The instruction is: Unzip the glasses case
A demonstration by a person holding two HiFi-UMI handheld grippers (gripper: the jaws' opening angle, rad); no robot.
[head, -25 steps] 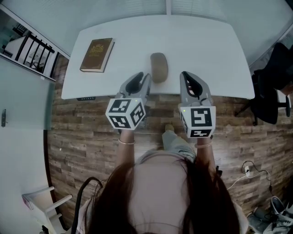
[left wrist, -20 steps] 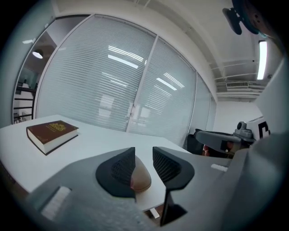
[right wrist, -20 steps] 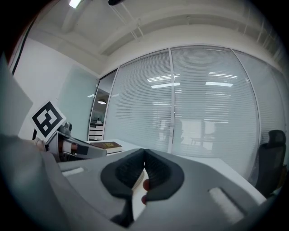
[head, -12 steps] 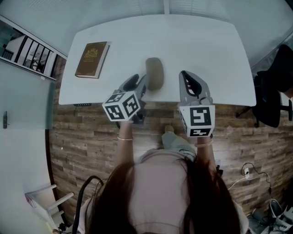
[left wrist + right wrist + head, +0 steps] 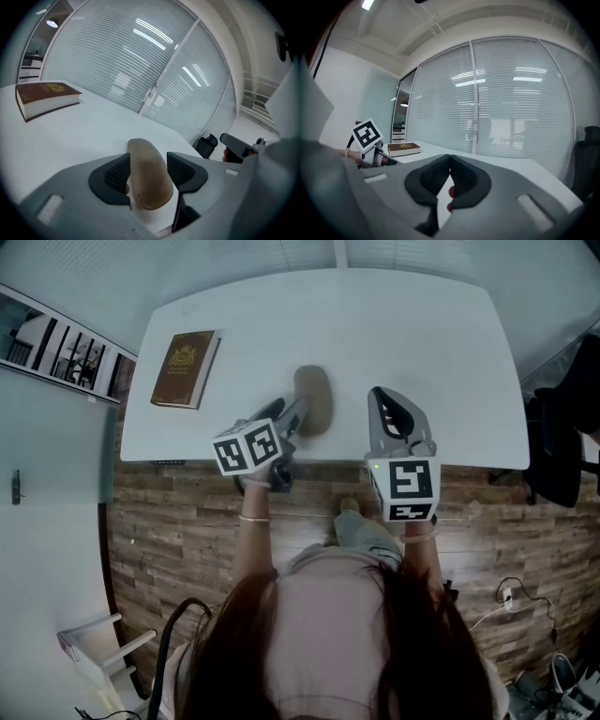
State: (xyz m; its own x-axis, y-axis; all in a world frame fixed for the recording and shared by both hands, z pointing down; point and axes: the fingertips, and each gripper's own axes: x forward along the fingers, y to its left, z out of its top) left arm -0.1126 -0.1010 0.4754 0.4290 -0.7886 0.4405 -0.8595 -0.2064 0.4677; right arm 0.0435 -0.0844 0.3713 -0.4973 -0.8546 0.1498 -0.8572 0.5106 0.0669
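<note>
The tan oval glasses case [image 5: 315,395] lies near the front edge of the white table [image 5: 422,334]. My left gripper [image 5: 298,416] reaches it from the front left, tilted down. In the left gripper view the case [image 5: 146,185] sits between the two dark pads [image 5: 115,176], and the jaws are opening, with a gap showing at the right pad. My right gripper [image 5: 394,409] hovers over the table's front edge, a little to the right of the case. In the right gripper view its pads [image 5: 433,176] meet at the tips and it [image 5: 450,161] is shut on nothing.
A brown hardcover book [image 5: 186,356] lies at the table's left side, also seen as the book [image 5: 44,96] in the left gripper view. A black chair [image 5: 562,451] stands right of the table. Glass walls with blinds rise behind it. The person's head and arms fill the lower head view.
My left gripper has moved forward and down, rolled, and now has its jaws around the near end of the case. The right gripper has edged forward over the table's edge.
</note>
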